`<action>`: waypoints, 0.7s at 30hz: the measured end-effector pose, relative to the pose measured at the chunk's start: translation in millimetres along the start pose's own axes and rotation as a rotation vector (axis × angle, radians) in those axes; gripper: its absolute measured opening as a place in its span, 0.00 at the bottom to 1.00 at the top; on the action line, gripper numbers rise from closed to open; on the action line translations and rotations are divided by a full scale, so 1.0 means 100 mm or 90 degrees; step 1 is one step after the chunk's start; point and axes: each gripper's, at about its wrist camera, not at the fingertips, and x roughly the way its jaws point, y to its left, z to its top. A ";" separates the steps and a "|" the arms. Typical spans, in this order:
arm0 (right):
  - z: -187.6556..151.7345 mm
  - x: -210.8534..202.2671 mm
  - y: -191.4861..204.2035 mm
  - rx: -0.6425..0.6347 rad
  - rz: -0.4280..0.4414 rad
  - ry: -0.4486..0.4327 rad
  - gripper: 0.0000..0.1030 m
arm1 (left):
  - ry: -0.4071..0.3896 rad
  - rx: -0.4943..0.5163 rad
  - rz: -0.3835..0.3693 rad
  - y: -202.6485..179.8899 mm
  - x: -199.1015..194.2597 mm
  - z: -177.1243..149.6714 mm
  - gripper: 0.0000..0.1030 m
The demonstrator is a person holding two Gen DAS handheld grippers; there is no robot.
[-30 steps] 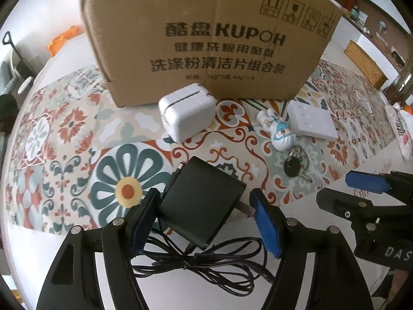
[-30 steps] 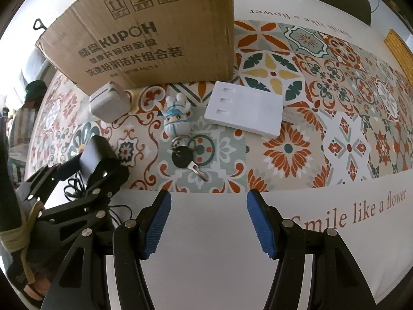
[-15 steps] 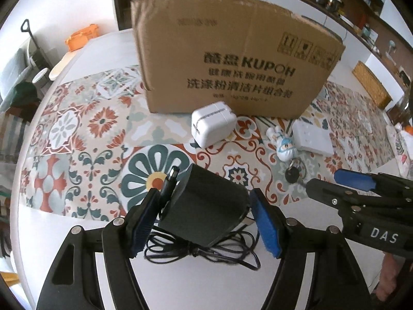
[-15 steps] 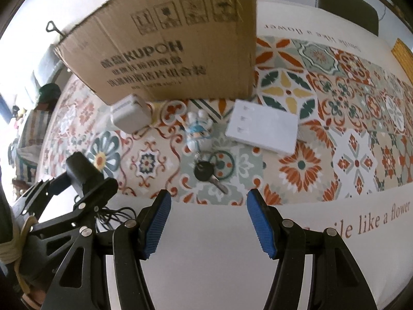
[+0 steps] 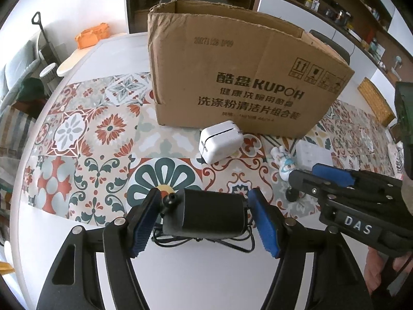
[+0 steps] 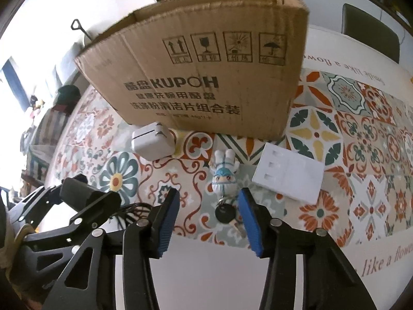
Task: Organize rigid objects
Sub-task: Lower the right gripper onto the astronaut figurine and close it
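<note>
My left gripper [image 5: 204,219] is shut on a black power adapter [image 5: 211,213] and holds it lifted above the table, its black cable [image 5: 206,242] dangling below. It also shows in the right wrist view [image 6: 87,196]. My right gripper [image 6: 207,218] is open and empty, its blue pads either side of a black key [image 6: 224,214] joined to a small white and blue figurine [image 6: 224,177]. An open cardboard box [image 5: 240,82] stands behind. A white charger block [image 5: 219,144] and a flat white switch plate [image 6: 289,174] lie in front of the box.
A patterned tile mat [image 5: 98,134] covers the white table [image 5: 206,279]. An orange object [image 5: 91,36] sits at the far left edge. A dark chair [image 6: 369,33] stands behind the table at the right. Shelves with jars line the back wall.
My left gripper has lifted the black adapter off the table and risen, so the box's open top now shows. My right gripper has moved forward over the key.
</note>
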 end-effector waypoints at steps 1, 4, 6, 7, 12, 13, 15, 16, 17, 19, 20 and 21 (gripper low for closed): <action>0.01 0.02 0.00 -0.001 -0.001 0.002 0.44 | -0.001 -0.002 -0.001 0.01 0.00 0.00 0.67; 0.00 0.06 -0.03 0.006 -0.001 0.009 0.44 | -0.002 -0.003 -0.002 0.02 0.00 0.01 0.67; 0.01 0.09 -0.04 0.011 -0.007 0.009 0.44 | -0.001 -0.005 0.000 0.02 0.00 0.01 0.67; 0.01 0.10 -0.04 0.012 -0.006 0.012 0.44 | 0.000 -0.007 0.000 0.02 0.01 0.01 0.67; 0.04 0.20 -0.06 0.012 -0.009 0.022 0.42 | 0.002 -0.005 0.000 0.01 0.03 0.02 0.67; 0.04 0.22 -0.06 0.011 -0.009 0.025 0.41 | 0.003 -0.007 0.000 0.01 0.03 0.02 0.67; 0.06 0.27 -0.05 0.008 -0.012 0.030 0.40 | 0.002 -0.009 0.000 0.02 0.03 0.02 0.67; 0.07 0.30 -0.05 0.007 -0.014 0.032 0.40 | 0.002 -0.011 -0.001 0.02 0.04 0.01 0.67; 0.08 0.32 -0.04 0.006 -0.016 0.031 0.39 | 0.004 -0.011 -0.001 0.03 0.04 0.01 0.67; 0.12 0.39 -0.01 0.008 -0.022 0.034 0.38 | 0.008 -0.016 -0.001 0.05 0.06 0.00 0.67; 0.13 0.42 0.00 0.007 -0.025 0.034 0.37 | 0.009 -0.019 -0.001 0.06 0.07 -0.01 0.67; 0.14 0.44 0.02 0.004 -0.030 0.036 0.36 | 0.012 -0.023 -0.002 0.07 0.08 -0.01 0.67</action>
